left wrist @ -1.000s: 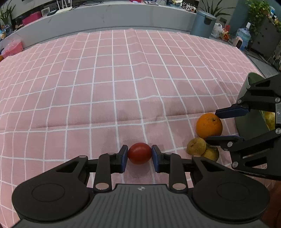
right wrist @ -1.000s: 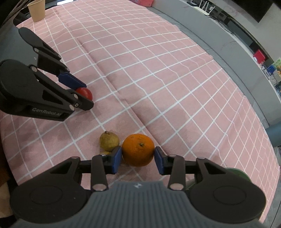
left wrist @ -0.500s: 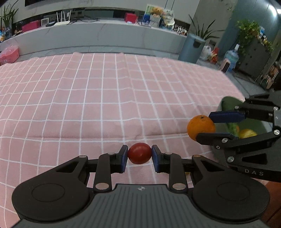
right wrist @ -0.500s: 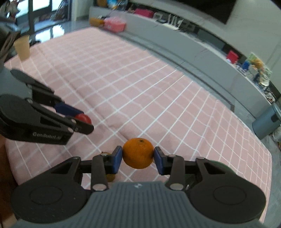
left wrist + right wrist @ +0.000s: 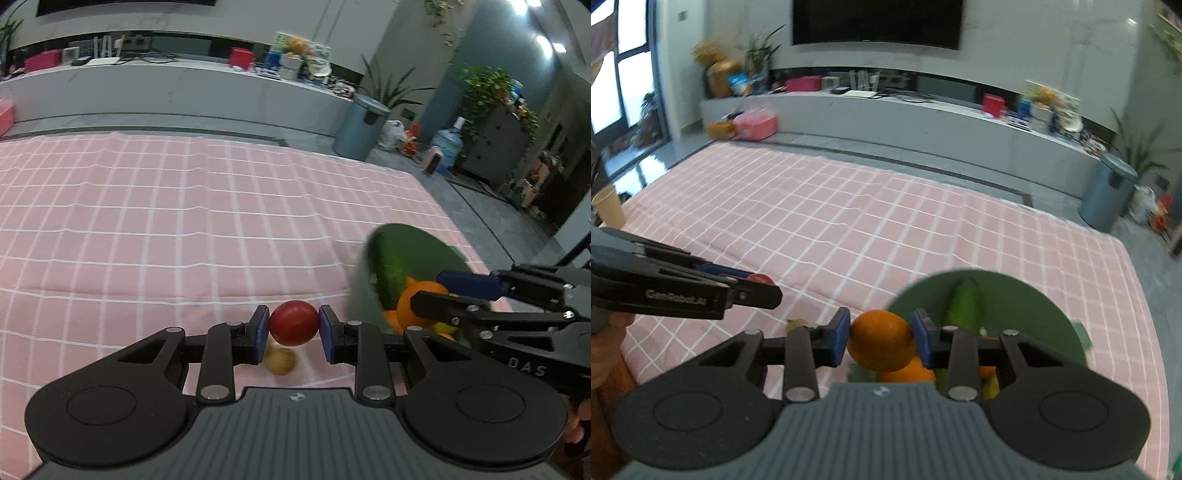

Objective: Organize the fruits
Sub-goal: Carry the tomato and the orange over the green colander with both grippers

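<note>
My left gripper (image 5: 293, 328) is shut on a red round fruit (image 5: 293, 322), held above the pink checked cloth. My right gripper (image 5: 881, 341) is shut on an orange (image 5: 881, 345), held over the near left rim of the green bowl (image 5: 1027, 306). The bowl holds a green cucumber (image 5: 962, 306), another orange (image 5: 908, 373) and a yellow fruit. In the left wrist view the bowl (image 5: 417, 251) is at the right, with the right gripper (image 5: 436, 286) and its orange (image 5: 406, 301) over it. A brownish pear (image 5: 280, 360) lies on the cloth below the left gripper.
The pink checked cloth (image 5: 147, 221) covers the table. A paper cup (image 5: 607, 208) stands at its far left edge. The table's right edge runs just past the bowl. A grey bin (image 5: 1108, 192) stands on the floor beyond.
Both grippers have lifted their fruits off the cloth and moved right. The orange has gone from beside the bowl to over its rim. The pear stays on the cloth.
</note>
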